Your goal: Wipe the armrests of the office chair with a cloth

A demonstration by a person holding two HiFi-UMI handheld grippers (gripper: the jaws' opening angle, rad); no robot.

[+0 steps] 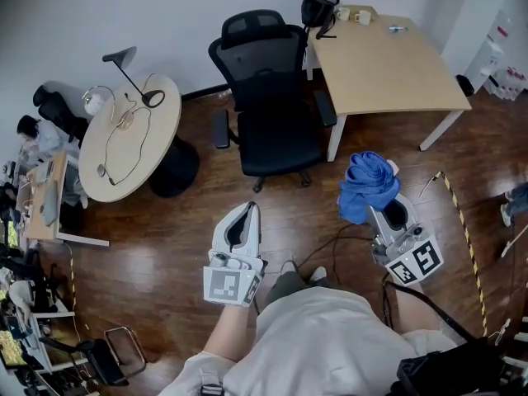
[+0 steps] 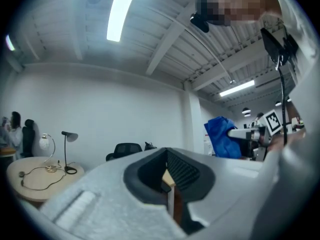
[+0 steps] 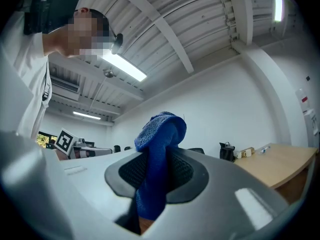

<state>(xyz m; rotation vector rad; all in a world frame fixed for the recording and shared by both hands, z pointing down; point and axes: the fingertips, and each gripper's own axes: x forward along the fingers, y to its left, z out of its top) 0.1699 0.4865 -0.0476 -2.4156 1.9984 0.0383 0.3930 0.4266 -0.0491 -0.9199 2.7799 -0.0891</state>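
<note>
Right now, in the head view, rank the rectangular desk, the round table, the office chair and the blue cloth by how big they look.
1. rectangular desk and office chair: they look much alike in size, so no order between them.
2. round table.
3. blue cloth: smallest, even though it is nearest the camera.

The right hand-held gripper [image 1: 381, 211] holds a blue cloth [image 1: 367, 181], apart from the office chair [image 1: 268, 97].

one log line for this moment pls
stage: pre-wipe | left gripper: shut, empty | right gripper: shut on blue cloth | office chair: ahead, armrests not yet touched
</note>
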